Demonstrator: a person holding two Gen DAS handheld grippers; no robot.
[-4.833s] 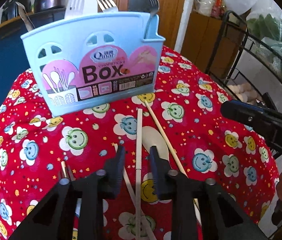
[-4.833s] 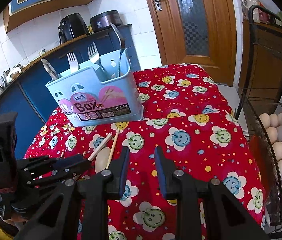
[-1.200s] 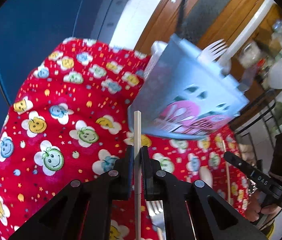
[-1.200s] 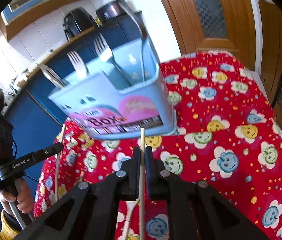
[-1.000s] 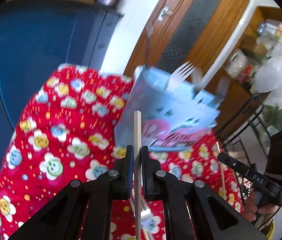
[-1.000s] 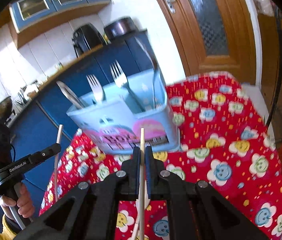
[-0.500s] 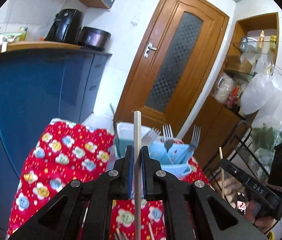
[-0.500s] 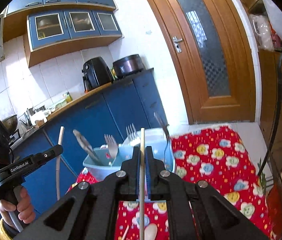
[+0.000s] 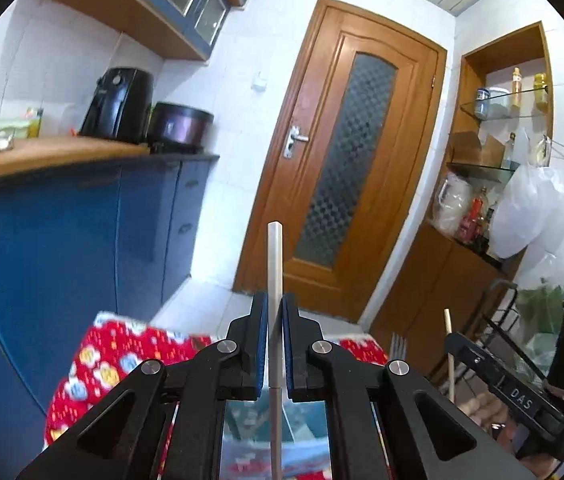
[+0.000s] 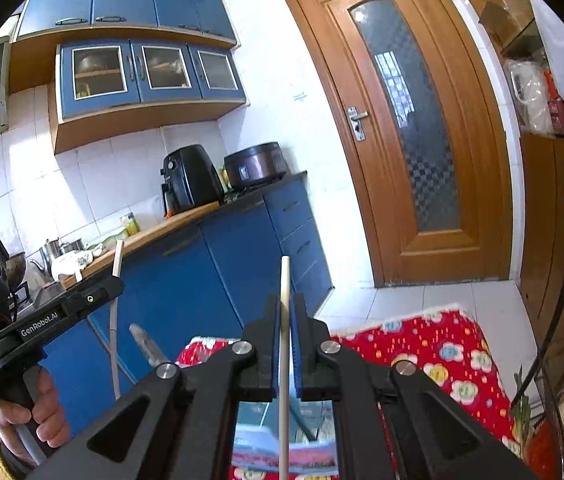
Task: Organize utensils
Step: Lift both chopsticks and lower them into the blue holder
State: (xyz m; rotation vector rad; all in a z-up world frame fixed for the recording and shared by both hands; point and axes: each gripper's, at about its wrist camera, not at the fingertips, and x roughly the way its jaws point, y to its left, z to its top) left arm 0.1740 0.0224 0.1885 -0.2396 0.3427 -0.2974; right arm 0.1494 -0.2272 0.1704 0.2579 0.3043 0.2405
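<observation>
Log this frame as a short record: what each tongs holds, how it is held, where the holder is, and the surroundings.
left tongs: shut on pale chopstick, tip up
right tongs: shut on wooden chopstick, tip up
utensil box: light blue, low in view behind the right tongs, mostly hidden
table cover: red with smiley flowers
background: wooden door, blue cabinets, black air fryer

Two chopsticks (image 9: 275, 264) — two claws (image 9: 275, 320)
</observation>
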